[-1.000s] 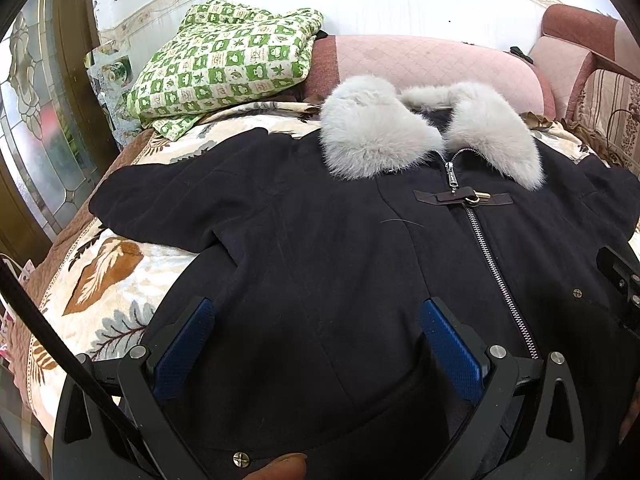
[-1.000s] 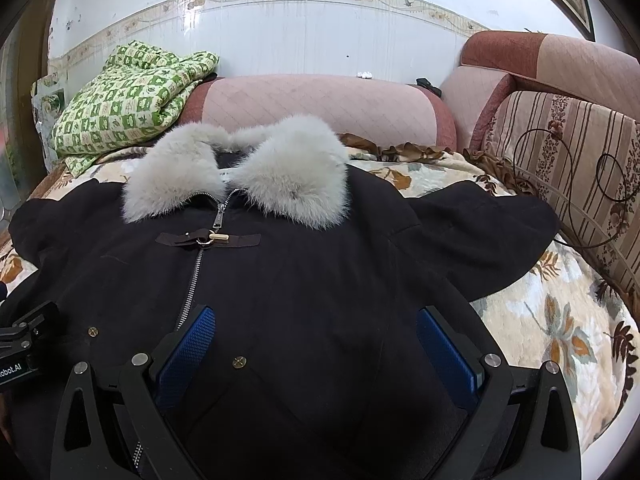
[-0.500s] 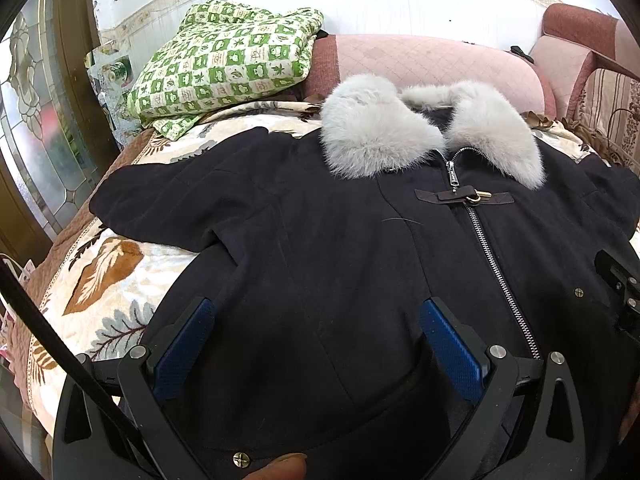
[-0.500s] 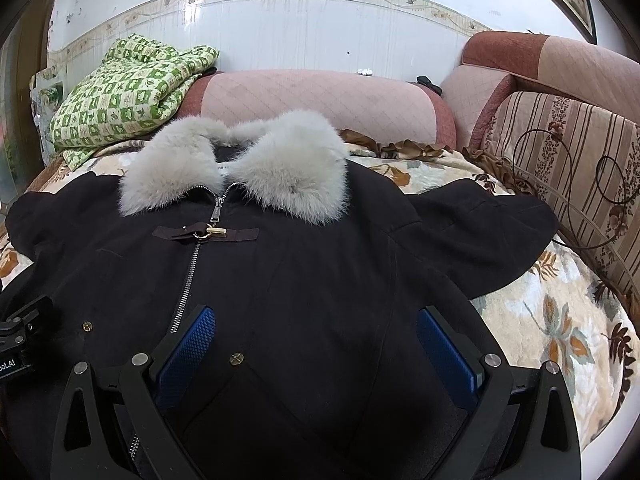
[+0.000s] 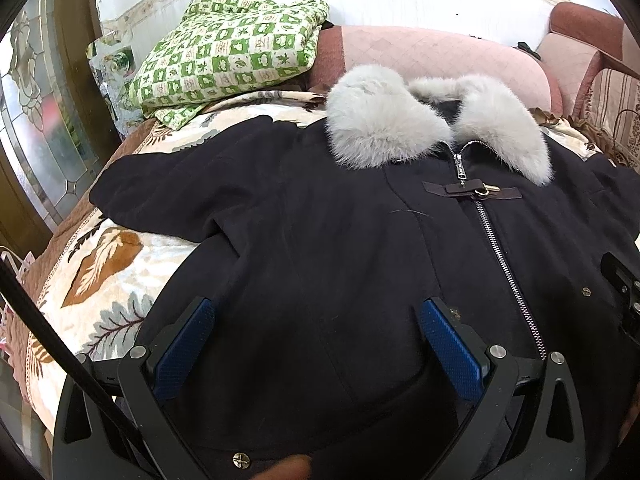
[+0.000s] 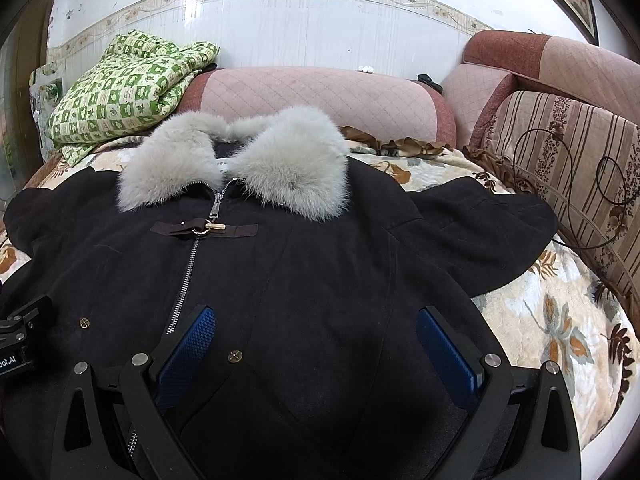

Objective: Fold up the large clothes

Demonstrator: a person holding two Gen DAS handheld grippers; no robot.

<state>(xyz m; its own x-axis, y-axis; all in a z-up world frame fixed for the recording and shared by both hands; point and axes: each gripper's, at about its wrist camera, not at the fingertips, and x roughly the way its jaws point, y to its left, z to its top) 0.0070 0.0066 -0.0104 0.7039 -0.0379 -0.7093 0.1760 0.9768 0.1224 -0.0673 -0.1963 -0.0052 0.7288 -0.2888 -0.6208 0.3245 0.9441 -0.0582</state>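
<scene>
A large black coat (image 5: pixel 340 240) (image 6: pixel 320 280) lies face up on a bed, zipped, with a grey fur collar (image 5: pixel 384 128) (image 6: pixel 288 164) at its far end. Its left sleeve (image 5: pixel 168 188) spreads toward the left, its right sleeve (image 6: pixel 492 232) toward the right. My left gripper (image 5: pixel 316 324) hovers open over the coat's lower left half, blue pads wide apart. My right gripper (image 6: pixel 316 332) hovers open over the lower right half, just right of the zipper (image 6: pixel 188 276). Nothing is between either pair of fingers. The coat's hem is hidden below both views.
A green checked quilt (image 5: pixel 228 52) (image 6: pixel 124 88) is piled at the far left by a pink bolster (image 6: pixel 320 96). A striped cushion (image 6: pixel 580 184) and sofa arm line the right side. The leaf-patterned blanket (image 5: pixel 104 268) (image 6: pixel 560 328) shows beside the coat. A glass door (image 5: pixel 36 120) stands left.
The right gripper has drifted slightly left and forward, so the coat sits a little lower and further right in its view. The left view is almost unchanged.
</scene>
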